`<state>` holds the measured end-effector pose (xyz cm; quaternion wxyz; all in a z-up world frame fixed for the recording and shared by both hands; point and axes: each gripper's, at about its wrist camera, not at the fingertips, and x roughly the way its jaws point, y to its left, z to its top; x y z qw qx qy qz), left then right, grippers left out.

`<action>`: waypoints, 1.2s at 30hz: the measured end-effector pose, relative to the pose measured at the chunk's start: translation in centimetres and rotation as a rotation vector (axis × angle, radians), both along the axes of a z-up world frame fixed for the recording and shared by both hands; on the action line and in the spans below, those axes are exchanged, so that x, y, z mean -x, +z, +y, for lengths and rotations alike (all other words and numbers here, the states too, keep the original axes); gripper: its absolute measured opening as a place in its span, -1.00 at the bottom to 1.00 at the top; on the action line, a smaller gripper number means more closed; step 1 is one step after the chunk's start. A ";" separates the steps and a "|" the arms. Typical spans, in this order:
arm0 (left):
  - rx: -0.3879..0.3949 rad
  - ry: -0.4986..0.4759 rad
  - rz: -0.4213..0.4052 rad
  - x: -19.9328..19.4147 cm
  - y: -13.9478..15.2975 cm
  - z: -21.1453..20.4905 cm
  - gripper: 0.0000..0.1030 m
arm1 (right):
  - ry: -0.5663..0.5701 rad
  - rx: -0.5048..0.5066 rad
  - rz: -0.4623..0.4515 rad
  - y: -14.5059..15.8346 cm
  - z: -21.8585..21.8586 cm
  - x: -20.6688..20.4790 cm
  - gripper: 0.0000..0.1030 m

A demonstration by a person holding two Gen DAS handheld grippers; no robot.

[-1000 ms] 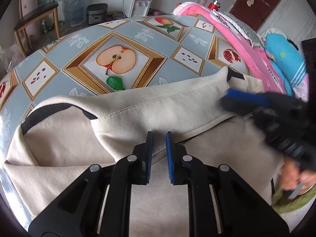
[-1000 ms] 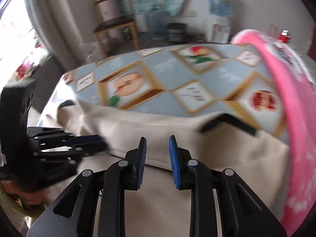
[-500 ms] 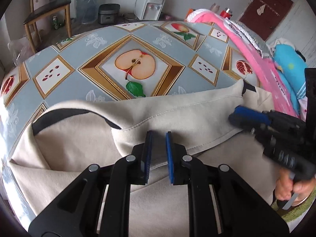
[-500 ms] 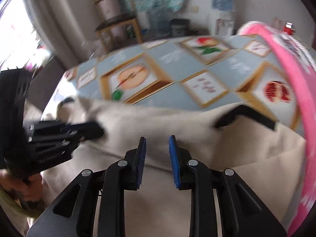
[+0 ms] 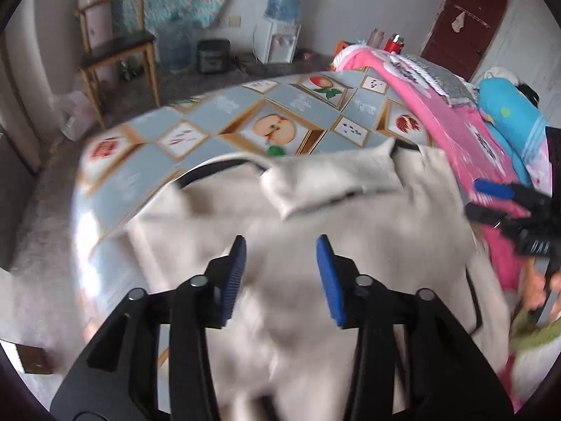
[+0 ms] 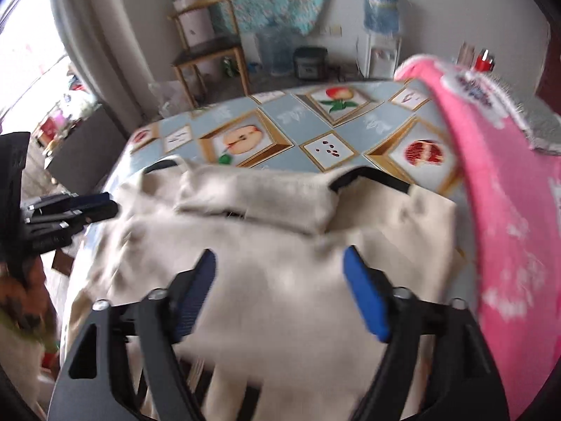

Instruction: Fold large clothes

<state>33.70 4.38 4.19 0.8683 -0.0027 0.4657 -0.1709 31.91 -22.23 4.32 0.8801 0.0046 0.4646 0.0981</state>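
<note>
- Left wrist view: the left claw (image 5: 280, 266) hung released above the cream garment (image 5: 350, 245), its jaws opening with nothing pinched between them.
- Just ahead of it, a folded flap (image 5: 333, 182) of the garment lay across the body.
- To its right, the right claw (image 5: 491, 200) showed, gripped by a hand (image 5: 536, 291).
- Beyond the garment lay the fruit-print tablecloth (image 5: 217, 115).
- Right wrist view: the right claw (image 6: 280, 273) was likewise released, jaws opening over the garment (image 6: 280, 298); a pink blanket (image 6: 508, 228) rose at its right.
</note>
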 end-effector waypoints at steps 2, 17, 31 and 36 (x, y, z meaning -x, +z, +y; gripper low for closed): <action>-0.013 0.019 -0.020 4.1 0.8 2.2 -0.04 | 0.005 -0.010 -0.009 0.8 -0.8 3.9 0.59; 0.162 0.203 0.114 31.0 -8.4 10.7 0.00 | -0.285 -0.133 0.121 -6.3 -6.7 22.7 0.61; 0.341 0.227 0.220 32.5 -12.1 10.7 -0.82 | 0.112 -0.176 0.032 -4.7 3.9 25.3 0.61; 0.488 0.214 0.186 33.3 -8.8 11.5 -0.86 | 0.384 -0.092 0.007 -5.2 11.3 27.5 0.61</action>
